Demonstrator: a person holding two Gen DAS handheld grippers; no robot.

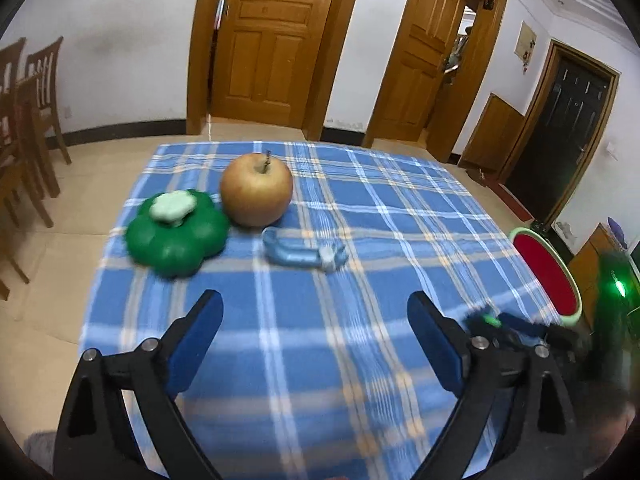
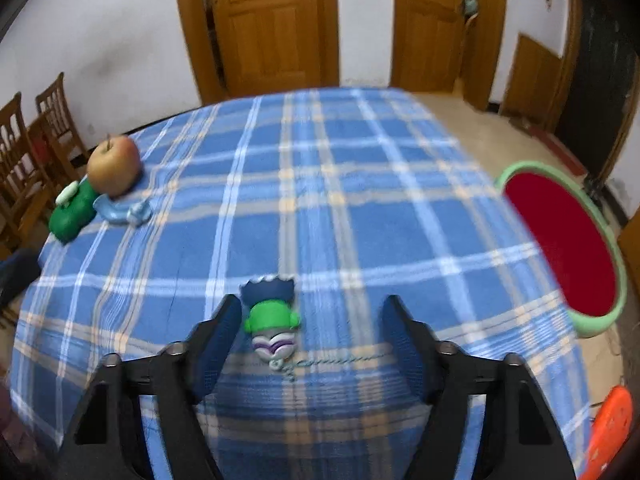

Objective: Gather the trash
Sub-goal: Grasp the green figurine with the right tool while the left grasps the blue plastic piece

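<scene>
A crumpled pale blue wrapper point(image 1: 303, 253) lies on the blue plaid tablecloth point(image 1: 360, 208), just in front of an apple point(image 1: 256, 189) and right of a green toy pepper point(image 1: 177, 232). My left gripper point(image 1: 314, 312) is open and empty, above the cloth and short of the wrapper. In the right wrist view a small green, white and dark blue toy with a string point(image 2: 272, 316) lies between the fingers of my open right gripper point(image 2: 312, 312), closer to the left finger. The wrapper point(image 2: 122, 208), apple point(image 2: 114, 166) and pepper point(image 2: 72, 210) sit far left there.
A round bin with a red inside and green rim point(image 2: 568, 240) stands off the table's right edge; it also shows in the left wrist view point(image 1: 548, 272). Wooden chairs point(image 1: 28, 120) stand at left. Wooden doors point(image 1: 272, 40) lie beyond the table. An orange object point(image 2: 612, 428) is at lower right.
</scene>
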